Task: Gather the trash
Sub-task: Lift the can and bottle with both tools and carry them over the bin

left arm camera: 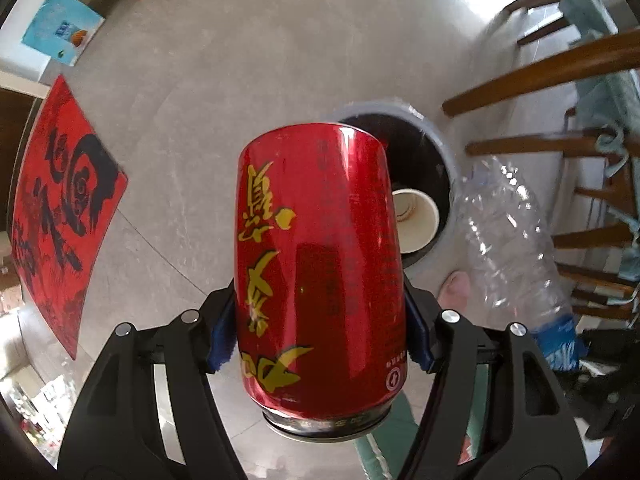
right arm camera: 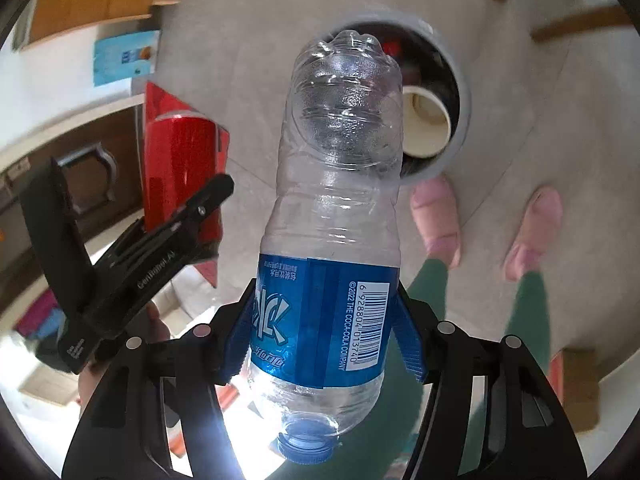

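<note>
The left gripper (left arm camera: 320, 336) is pinching a red can (left arm camera: 320, 264), which is hiding much of the bin (left arm camera: 444, 148) and its paper cup (left arm camera: 416, 216). The right gripper (right arm camera: 320, 336) is clamping a clear bottle (right arm camera: 332, 216), its cap (right arm camera: 306, 442) partly blurred by glare.

A red paper banner (left arm camera: 60, 204) lies on the grey floor (left arm camera: 192, 80) near wooden chair legs (left arm camera: 548, 70).
</note>
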Tool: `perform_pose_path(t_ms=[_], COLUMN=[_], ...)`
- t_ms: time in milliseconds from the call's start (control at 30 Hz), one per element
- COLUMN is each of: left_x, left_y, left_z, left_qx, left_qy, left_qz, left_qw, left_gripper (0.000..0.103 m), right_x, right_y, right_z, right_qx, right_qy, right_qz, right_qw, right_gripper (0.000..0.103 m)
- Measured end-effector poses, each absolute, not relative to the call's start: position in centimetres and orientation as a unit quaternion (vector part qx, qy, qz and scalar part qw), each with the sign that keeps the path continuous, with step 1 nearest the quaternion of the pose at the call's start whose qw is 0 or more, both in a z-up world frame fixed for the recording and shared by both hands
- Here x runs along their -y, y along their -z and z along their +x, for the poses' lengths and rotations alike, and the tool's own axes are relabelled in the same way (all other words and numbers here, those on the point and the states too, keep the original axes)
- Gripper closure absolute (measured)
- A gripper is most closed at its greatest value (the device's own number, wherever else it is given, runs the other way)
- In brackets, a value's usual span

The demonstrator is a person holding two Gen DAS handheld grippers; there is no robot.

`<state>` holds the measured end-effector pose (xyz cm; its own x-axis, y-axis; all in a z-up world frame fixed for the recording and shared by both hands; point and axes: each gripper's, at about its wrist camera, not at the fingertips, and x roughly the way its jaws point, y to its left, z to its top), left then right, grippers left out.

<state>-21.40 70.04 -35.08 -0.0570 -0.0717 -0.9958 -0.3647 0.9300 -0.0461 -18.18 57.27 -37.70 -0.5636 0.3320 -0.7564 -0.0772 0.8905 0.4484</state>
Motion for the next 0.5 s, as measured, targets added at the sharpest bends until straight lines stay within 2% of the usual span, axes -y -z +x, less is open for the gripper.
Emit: perform_pose_path(t_ms=[500], left_x=[-68.2], left_y=[43.2], left_z=[-18.3], left_qx=[-0.756], left_qy=[-0.06], left_qz=[-0.079], left_qw=[0.647], left_gripper=[0.039], right_x=[-56.9], right_y=[48.1], right_z=[-19.7], right_qx=[-0.884], right_qy=[-0.147], right_qz=[0.144], right_qw=[0.42], right_gripper=[0.037])
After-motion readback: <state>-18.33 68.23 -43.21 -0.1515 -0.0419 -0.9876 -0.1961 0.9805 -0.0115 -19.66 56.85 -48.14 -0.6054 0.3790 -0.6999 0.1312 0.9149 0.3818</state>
